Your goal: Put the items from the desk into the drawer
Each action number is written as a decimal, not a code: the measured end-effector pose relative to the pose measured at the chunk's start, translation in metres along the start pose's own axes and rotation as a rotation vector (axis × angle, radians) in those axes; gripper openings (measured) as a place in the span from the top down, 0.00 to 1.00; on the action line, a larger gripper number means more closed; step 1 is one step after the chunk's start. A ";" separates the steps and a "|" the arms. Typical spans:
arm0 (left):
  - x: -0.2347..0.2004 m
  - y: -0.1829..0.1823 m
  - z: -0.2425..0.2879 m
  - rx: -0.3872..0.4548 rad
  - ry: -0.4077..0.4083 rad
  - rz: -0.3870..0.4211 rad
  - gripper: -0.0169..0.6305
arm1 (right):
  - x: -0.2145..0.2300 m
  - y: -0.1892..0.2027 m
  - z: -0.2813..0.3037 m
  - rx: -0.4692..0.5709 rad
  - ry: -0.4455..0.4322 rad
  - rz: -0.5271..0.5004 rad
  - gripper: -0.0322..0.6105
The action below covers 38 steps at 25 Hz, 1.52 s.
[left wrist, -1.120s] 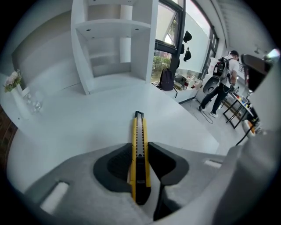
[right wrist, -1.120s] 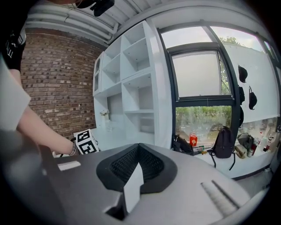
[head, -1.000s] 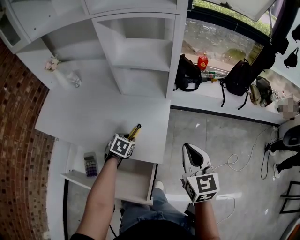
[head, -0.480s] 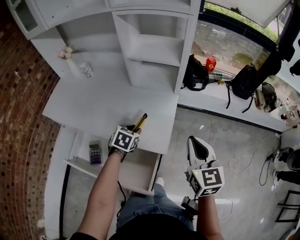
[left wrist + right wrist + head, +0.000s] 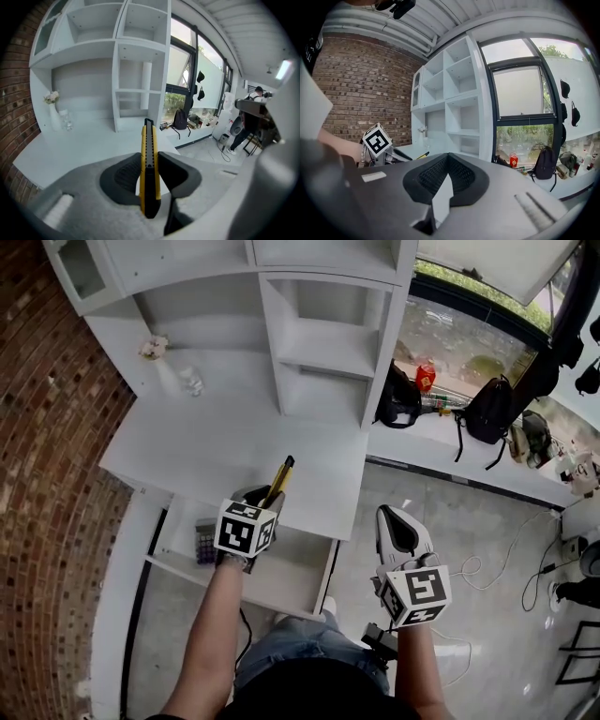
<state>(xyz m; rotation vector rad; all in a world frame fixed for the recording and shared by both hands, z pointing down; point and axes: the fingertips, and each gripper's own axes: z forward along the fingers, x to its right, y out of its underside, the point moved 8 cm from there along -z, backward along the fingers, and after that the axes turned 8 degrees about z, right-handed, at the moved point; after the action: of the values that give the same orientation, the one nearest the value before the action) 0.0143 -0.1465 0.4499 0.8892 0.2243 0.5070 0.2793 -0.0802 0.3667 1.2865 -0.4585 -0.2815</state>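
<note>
Yellow box cutter (image 5: 148, 140) — likely light, stiff, slick plastic — left claw (image 5: 150, 159) clamped on its lower body, right claw (image 5: 446, 161) closed, empty; mid-body hold looks safest.

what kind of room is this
Probably a study or office corner: a white desk with built-in shelves stands against a brick wall, and backpacks sit by a big window.
</note>
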 end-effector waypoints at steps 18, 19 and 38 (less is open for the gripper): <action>-0.009 0.066 -0.063 0.108 0.061 0.039 0.79 | -0.072 0.022 -0.007 -0.058 0.049 -0.028 0.94; -0.008 0.074 -0.060 0.092 0.070 0.035 0.79 | -0.074 0.025 -0.006 -0.069 0.050 -0.027 0.94; 0.027 0.192 0.023 -0.350 0.294 -0.001 0.79 | -0.095 0.081 0.008 -0.242 0.046 0.020 0.94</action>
<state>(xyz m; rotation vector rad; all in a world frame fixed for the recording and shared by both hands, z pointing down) -0.0168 -0.0481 0.6153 0.4712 0.3898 0.6533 0.1881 -0.0231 0.4306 1.0497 -0.3854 -0.2809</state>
